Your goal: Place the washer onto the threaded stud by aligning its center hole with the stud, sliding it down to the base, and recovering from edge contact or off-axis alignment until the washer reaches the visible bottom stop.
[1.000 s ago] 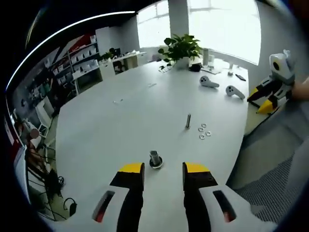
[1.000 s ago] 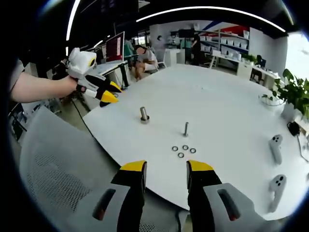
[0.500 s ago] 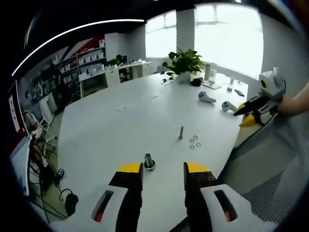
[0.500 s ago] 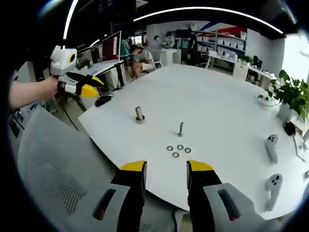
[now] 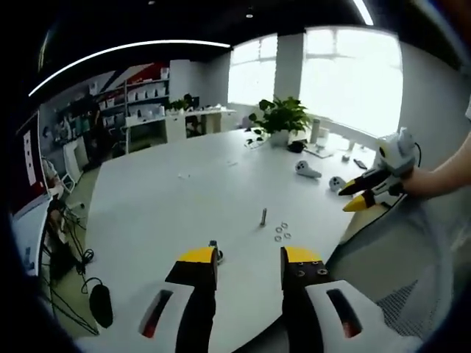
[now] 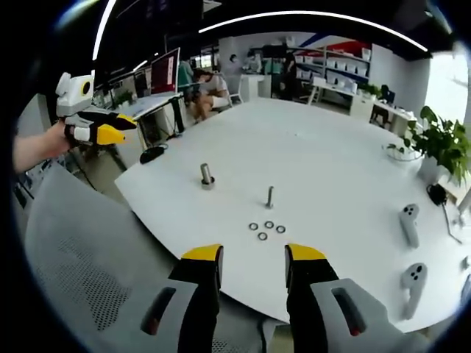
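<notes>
A slim threaded stud (image 6: 269, 196) stands upright on the white table (image 6: 331, 147), also seen as the stud (image 5: 263, 216) in the left gripper view. Several small washers (image 6: 266, 229) lie flat just in front of it; the washers (image 5: 281, 232) sit to the stud's right in the left gripper view. A thicker bolt with a wide base (image 6: 206, 176) stands apart to the left, partly hidden behind my left jaw as the bolt (image 5: 214, 250). My left gripper (image 5: 246, 259) is open and holds nothing, off the table's edge. My right gripper (image 6: 252, 257) is open too, short of the table.
Two white controllers (image 6: 409, 220) lie at the table's right side, and a potted plant (image 6: 440, 140) stands beyond them. A mesh chair back (image 6: 81, 265) is below left. The other gripper (image 6: 92, 121) is held up at far left by a hand. People sit at desks behind.
Both cameras have pulled back from the table, so stud, bolt and washers look smaller. The bolt has slipped partly behind my left jaw. Both grippers stay open.
</notes>
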